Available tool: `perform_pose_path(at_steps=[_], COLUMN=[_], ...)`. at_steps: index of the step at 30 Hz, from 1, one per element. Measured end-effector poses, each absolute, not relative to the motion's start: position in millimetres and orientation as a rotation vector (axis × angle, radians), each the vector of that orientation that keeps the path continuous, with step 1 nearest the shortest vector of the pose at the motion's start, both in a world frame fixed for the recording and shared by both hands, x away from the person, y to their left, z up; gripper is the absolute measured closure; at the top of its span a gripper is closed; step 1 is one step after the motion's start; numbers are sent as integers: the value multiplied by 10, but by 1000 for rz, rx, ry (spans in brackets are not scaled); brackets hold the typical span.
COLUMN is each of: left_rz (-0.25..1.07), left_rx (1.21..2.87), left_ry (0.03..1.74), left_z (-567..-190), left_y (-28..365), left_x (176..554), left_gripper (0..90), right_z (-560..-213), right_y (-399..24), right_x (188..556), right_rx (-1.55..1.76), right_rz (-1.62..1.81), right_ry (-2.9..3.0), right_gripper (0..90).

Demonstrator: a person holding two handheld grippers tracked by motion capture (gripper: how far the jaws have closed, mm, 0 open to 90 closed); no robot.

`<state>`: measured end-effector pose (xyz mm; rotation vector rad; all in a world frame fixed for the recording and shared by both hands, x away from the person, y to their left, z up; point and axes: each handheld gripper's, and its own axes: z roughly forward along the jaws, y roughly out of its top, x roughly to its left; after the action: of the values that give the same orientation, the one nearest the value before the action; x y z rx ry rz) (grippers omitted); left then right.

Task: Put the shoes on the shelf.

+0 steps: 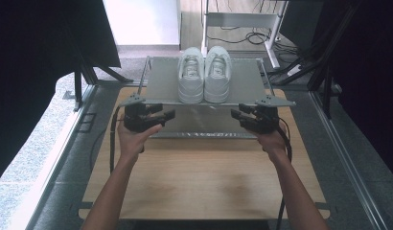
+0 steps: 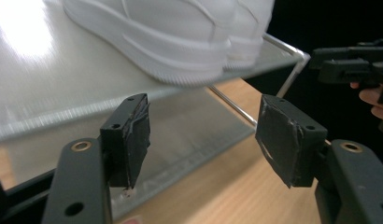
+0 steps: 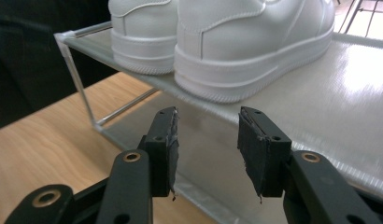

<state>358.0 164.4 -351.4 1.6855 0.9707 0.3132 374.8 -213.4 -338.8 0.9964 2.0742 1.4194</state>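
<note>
On the top shelf of the rack [image 1: 161, 88], 2 white shoes [image 1: 204, 74] are set side by side, toes forward. Left gripper [image 1: 171, 114] and right gripper [image 1: 234, 114] are held at the shelf's front edge, jaws parted, nothing gripped, shoes untouched.

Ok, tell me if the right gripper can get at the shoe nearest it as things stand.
Probably yes. The right gripper has its jaws open with nothing between them, and the right shoe stands just ahead on the rack's top shelf, its heel facing the jaws. Nothing lies between; the gripper sits a little below the shelf.
</note>
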Motion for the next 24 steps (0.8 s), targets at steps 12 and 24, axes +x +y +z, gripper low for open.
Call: perform_pose_path(at_steps=[12,24], left_rz=[307,243], left_rx=[1771,1780], left_ry=[926,975], left_z=[-3833,-4140], left_y=[1698,1809], left_x=[3117,3007], left_gripper=[329,338], right_z=[-3888,-4212], right_y=[-2476,-2690], right_x=[3388,3250], right_rx=[1049,1096], right_rz=[1529,1504], right_ry=[2078,2074], right_gripper=[568,516])
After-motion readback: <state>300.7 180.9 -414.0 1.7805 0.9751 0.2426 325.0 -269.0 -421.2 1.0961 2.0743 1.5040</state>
